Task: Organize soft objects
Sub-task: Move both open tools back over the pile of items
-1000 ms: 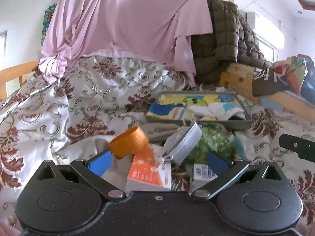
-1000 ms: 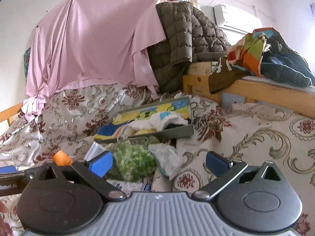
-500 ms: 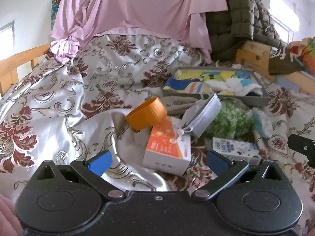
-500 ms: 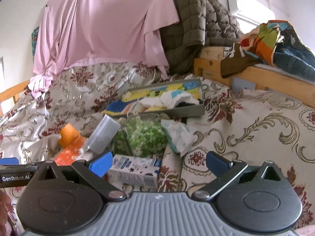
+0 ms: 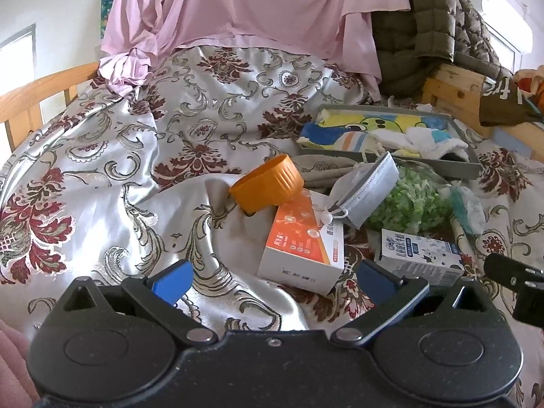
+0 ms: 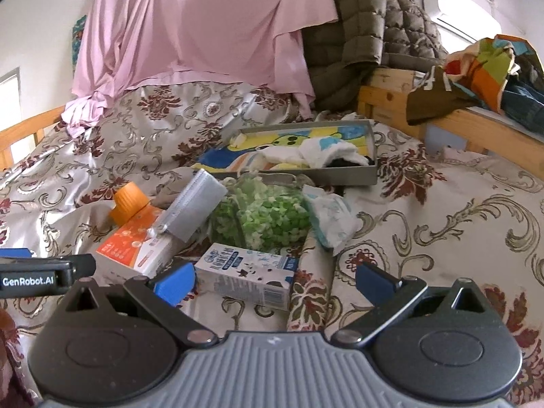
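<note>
Left claw [image 5: 272, 277] spread wide, empty, hovering over floral bedspread [image 5: 102, 176], touching nothing. Right claw [image 6: 275, 280] likewise spread wide, empty, blue pads either side of white milk carton [image 6: 246, 273] but apart from it. "GenRobot.AI" readable on left claw's finger, seen at left edge of right wrist view only. Carton print: blue characters, too small to read. Just beyond: orange-and-white box [image 5: 302, 248] lying flat, side text illegible. Orange cap [image 5: 268, 183] tipped on its side, touching box's far corner. Grey face mask [image 5: 369, 192] leaning on box, ear loop draped over it. Green fluffy soft item [image 6: 261, 214] just behind carton, beside mask. White-blue wipes pack [image 6: 328, 219] touching its right side. Farther: grey tray [image 6: 340, 173] holding cartoon-print towel [image 6: 292, 139] and white socks [image 6: 326, 154]. Far back: pink sheet [image 6: 190, 30], olive quilted jacket [image 6: 370, 23]. Right view alone shows colourful clothes pile [image 6: 489, 68] on wooden frame.
</note>
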`<state>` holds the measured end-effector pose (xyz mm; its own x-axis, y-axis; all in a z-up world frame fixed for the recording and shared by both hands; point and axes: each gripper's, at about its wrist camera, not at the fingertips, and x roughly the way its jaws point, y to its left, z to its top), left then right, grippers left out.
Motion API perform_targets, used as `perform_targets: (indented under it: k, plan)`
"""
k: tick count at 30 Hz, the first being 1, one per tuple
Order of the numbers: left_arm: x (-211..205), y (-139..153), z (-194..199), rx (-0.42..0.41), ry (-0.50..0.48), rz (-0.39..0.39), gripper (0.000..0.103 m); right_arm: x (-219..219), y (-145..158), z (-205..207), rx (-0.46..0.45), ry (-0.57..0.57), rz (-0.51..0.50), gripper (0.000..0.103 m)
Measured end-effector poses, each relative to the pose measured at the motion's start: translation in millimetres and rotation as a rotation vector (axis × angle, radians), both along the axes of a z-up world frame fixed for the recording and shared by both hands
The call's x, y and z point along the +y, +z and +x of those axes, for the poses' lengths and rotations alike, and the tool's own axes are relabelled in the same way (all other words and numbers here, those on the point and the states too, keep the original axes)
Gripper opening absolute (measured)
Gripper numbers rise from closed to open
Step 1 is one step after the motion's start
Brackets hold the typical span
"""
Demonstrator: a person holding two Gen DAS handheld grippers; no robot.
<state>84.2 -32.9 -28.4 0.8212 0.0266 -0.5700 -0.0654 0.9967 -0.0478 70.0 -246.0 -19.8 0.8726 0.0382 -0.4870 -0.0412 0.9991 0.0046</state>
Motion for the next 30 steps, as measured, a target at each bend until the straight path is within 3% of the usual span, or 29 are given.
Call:
perform_targets:
  k: [8,23,30]
  plan:
    - [0.8,0.1,1.4,-0.006,0.046,-0.003,0.102,3.5,-1.0,0.7,-0.013,0.026,0.0,0.103]
    - [-9.1,-3.8,7.2,-0.023,0.022,0.03,0.102,4.1,-2.1,5.7,-0.02,0.032,0.015,0.103]
    - [-5.4,-3.6,12.1,-0.081,0.053,0.007,0.102,-5.9,0.9,14.4,-0.028,0.005,0.052,0.103]
